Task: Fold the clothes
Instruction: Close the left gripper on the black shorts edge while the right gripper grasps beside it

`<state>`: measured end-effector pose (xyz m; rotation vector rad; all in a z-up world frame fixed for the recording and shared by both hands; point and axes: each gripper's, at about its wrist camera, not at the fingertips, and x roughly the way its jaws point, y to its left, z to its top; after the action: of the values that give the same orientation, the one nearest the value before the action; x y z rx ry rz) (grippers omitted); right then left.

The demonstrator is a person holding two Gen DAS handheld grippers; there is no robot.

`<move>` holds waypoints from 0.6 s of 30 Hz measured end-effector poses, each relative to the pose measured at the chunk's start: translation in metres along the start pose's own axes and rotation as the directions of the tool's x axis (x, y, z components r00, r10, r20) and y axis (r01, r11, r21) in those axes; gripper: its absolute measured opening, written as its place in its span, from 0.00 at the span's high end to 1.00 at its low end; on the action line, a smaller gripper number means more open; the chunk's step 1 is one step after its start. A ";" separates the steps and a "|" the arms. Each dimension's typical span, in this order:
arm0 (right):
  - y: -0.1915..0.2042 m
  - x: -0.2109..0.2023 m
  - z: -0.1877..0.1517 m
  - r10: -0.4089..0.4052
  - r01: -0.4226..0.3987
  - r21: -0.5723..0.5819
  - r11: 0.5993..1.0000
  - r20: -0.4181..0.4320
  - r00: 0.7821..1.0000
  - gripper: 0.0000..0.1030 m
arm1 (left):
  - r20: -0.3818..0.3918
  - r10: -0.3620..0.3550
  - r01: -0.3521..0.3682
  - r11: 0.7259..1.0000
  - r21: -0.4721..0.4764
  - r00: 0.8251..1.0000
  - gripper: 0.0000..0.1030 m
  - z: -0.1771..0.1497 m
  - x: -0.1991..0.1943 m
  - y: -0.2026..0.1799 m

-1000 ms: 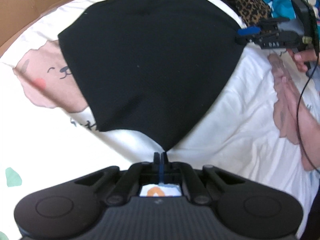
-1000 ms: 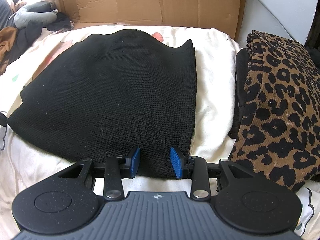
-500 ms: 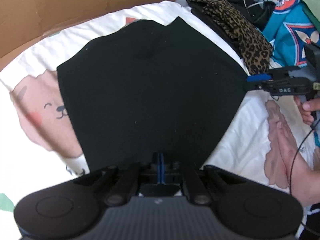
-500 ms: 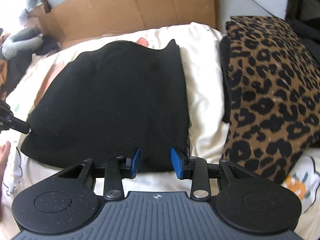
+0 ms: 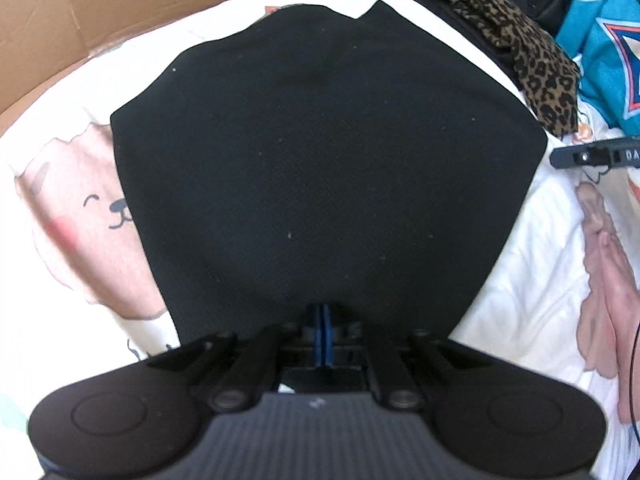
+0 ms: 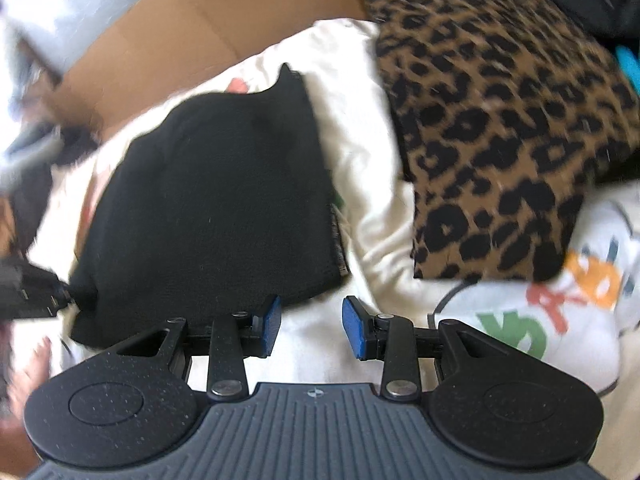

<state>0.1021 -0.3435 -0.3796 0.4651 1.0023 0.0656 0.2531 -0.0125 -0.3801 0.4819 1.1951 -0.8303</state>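
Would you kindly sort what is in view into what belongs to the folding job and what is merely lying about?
In the job: black knit garment; left gripper; right gripper.

Lying about: leopard-print garment; teal jersey; cardboard; printed bedsheet.

A flat black knit garment (image 5: 320,168) covers the middle of the white printed bedsheet (image 5: 516,280) and lies low enough to pass over. Bare sheet runs round it from about 3 to 5 o'clock and from 7 to 9 o'clock in the left wrist view. At 1 o'clock a folded leopard-print cloth (image 5: 516,44) stands just beside it, with a teal jersey (image 5: 604,52) behind, closing that side. A brown cardboard sheet (image 5: 100,16) walls the far edge from 10 to 12 o'clock. In the right wrist view, a strip of bare sheet separates the garment from the leopard cloth.
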 end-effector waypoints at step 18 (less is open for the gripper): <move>-0.045 0.031 -0.001 0.203 -0.198 0.492 0.848 0.044 0.978 0.81 | -0.018 -0.122 0.117 0.973 -0.198 0.992 0.65 -0.028 -0.035 0.036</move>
<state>0.1113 -0.3760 -0.4230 1.0450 0.9740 -0.0044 0.2596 0.0411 -0.3594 0.2634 1.3289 -0.7996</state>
